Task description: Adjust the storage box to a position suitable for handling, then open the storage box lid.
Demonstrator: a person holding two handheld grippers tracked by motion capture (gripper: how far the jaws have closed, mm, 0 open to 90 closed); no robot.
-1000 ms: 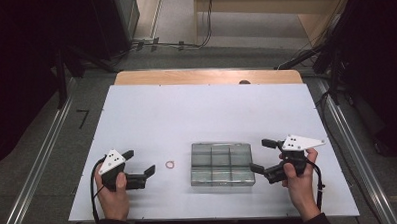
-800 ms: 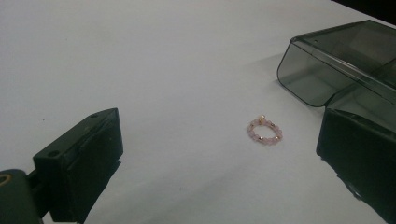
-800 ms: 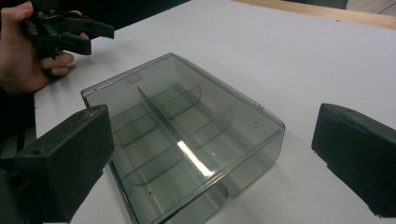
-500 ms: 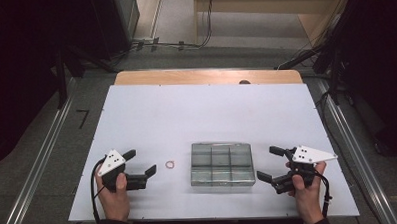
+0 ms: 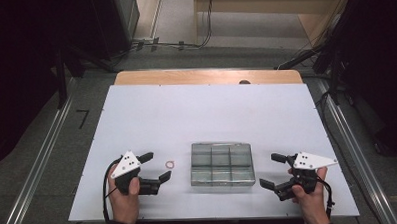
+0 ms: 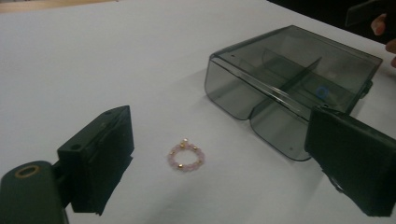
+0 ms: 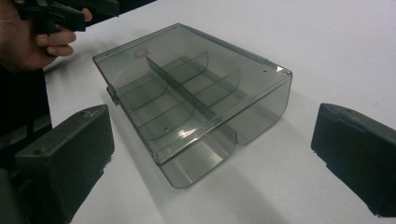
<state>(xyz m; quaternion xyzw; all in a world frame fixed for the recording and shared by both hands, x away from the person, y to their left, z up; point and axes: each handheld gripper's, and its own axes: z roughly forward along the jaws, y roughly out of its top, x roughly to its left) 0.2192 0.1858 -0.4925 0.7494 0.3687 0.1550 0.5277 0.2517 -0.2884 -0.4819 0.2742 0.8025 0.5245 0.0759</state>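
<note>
A smoky clear plastic box [image 5: 221,164] with several compartments lies closed on the white table [image 5: 206,116], near its front edge. A small pink bead ring [image 5: 169,164] with gold beads lies just left of the box. My left gripper [image 5: 156,167] is open, its jaws on either side of the ring [image 6: 186,156], a little short of it. The box [image 6: 289,88] is beyond the ring to the right. My right gripper [image 5: 272,170] stands open just right of the box [image 7: 191,98], facing its side, apart from it.
A wooden strip [image 5: 208,76] borders the table's far edge. Metal rails [image 5: 38,162] run along the floor on both sides. Cables [image 5: 184,42] lie on the floor behind the table. The person's other hand [image 7: 32,37] with the left gripper appears beyond the box.
My right gripper has drawn back and down toward the table's front right, away from the box. The left gripper, ring and box have stayed put.
</note>
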